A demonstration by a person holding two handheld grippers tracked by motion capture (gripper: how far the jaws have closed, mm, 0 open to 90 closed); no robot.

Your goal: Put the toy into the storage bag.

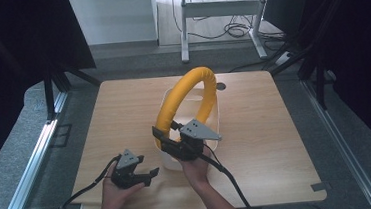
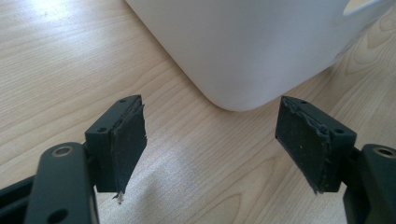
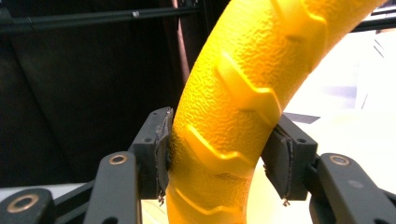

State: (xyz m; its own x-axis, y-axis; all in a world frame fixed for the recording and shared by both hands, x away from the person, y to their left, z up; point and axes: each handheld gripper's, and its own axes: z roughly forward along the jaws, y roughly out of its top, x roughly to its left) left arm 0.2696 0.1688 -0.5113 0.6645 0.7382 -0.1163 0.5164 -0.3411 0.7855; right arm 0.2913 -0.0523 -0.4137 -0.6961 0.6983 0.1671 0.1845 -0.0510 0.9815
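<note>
Right tool (image 3: 219, 156) clamped around yellow ring (image 3: 233, 112) above white bin (image 1: 213, 113); left tool (image 2: 210, 144) wide open, empty, near bin.

The high view hangs above the person's side of the square light-wood desk (image 1: 124, 114), facing forward and down; it takes in the whole top, the grey floor around it and a white frame beyond the far edge. The left gripper view sits low and very near the wood, looking along its own two black tongs (image 2: 210, 144) at the rounded corner of the white plastic tub (image 2: 243, 51), which the high view shows from above at mid-desk. The right gripper view faces upward and outward, close against the textured yellow ring-shaped tube (image 3: 233, 121), with dark curtain behind; the high view shares that tube, arching above the tub.
</note>
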